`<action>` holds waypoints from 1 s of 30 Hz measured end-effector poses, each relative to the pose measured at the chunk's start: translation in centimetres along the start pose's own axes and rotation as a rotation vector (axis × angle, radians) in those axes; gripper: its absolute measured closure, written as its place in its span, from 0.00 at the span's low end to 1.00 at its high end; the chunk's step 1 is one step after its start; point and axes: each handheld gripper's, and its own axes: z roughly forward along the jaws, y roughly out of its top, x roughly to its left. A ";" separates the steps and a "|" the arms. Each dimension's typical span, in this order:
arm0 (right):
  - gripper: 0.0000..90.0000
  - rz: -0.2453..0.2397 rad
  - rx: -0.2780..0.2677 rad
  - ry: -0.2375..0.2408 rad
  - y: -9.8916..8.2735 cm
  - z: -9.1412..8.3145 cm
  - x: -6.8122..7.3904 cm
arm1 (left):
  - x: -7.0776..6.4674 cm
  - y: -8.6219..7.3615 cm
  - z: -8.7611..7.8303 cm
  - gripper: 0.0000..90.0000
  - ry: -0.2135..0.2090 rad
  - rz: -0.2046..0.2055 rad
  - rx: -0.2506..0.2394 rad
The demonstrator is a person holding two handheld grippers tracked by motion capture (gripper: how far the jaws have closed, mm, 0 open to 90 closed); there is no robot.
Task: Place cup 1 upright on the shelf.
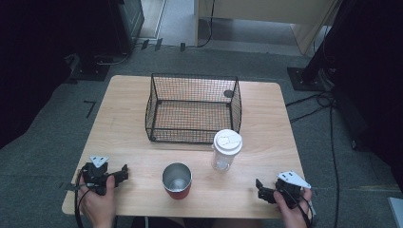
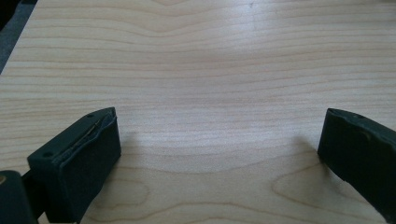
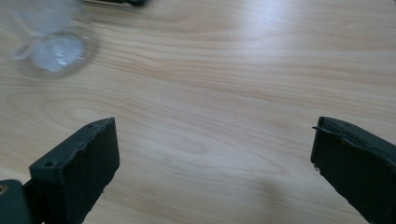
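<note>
**Both grippers wait at the near edge, cups untouched**

Jaws spread wide on both sides, nothing between them but bare desk [image 2: 210, 70]. The left gripper [image 1: 124, 171] sits near-left, the right gripper [image 1: 259, 186] near-right, each resting low in a hand. Between them stands the red metal cup [image 1: 177, 180], open mouth up, just right of the left jaws. The clear lidded cup [image 1: 226, 150] stands farther off, up-left of the right jaws, near the wire basket [image 1: 194, 108]. My read: the reach hasn't started. Best to come in level, straddle a cup squarely at mid-height, and close gently so it doesn't tip.
</note>
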 end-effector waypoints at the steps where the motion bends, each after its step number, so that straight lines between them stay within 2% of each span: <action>1: 0.01 0.000 0.000 0.000 0.0 0.0 0.0 | 0.0 0.0 0.0 0.00 0.000 0.000 0.000; 2: 0.01 -0.025 -0.007 0.026 0.3 -0.2 1.0 | 0.0 0.0 0.0 0.00 0.000 0.001 0.000; 3: 0.01 -0.025 -0.007 0.026 0.3 -0.2 1.0 | 0.0 0.0 0.0 0.00 0.000 0.001 0.000; 4: 0.01 -0.047 -0.012 0.050 0.6 -0.3 1.9 | 0.0 0.0 0.0 0.00 0.001 0.001 0.000; 6: 0.01 -0.062 -0.016 0.069 1.0 -0.5 2.9 | 0.0 0.0 0.0 0.00 0.000 0.001 0.000; 7: 0.01 -0.062 -0.016 0.069 1.0 -0.5 2.9 | 0.0 0.0 0.0 0.00 0.000 0.001 0.000; 9: 0.01 -0.084 -0.022 0.099 1.4 -0.7 4.3 | 0.0 0.0 0.0 0.00 0.000 0.000 0.000; 11: 0.01 -0.099 -0.026 0.124 1.7 -0.8 5.2 | 0.0 0.0 0.0 0.00 0.000 0.000 -0.001; 16: 0.01 -0.140 -0.042 0.177 2.5 -1.1 7.1 | 0.0 0.0 0.0 0.00 0.001 0.000 0.000; 17: 0.01 -0.140 -0.042 0.177 2.5 -1.1 7.1 | 0.0 0.0 0.0 0.00 0.001 0.000 0.000; 20: 0.01 -0.162 -0.056 0.213 3.3 -1.5 8.6 | 0.0 0.0 0.0 0.00 0.001 0.001 0.001; 22: 0.01 -0.168 -0.058 0.221 3.5 -1.6 8.9 | 0.0 0.0 0.0 0.00 0.000 0.001 0.000; 24: 0.01 -0.189 -0.062 0.242 3.9 -1.7 10.0 | 0.0 0.0 0.0 0.00 0.000 0.002 0.000; 30: 0.01 -0.206 -0.072 0.277 4.3 -1.7 11.6 | 0.0 0.0 0.0 0.00 0.001 0.001 0.001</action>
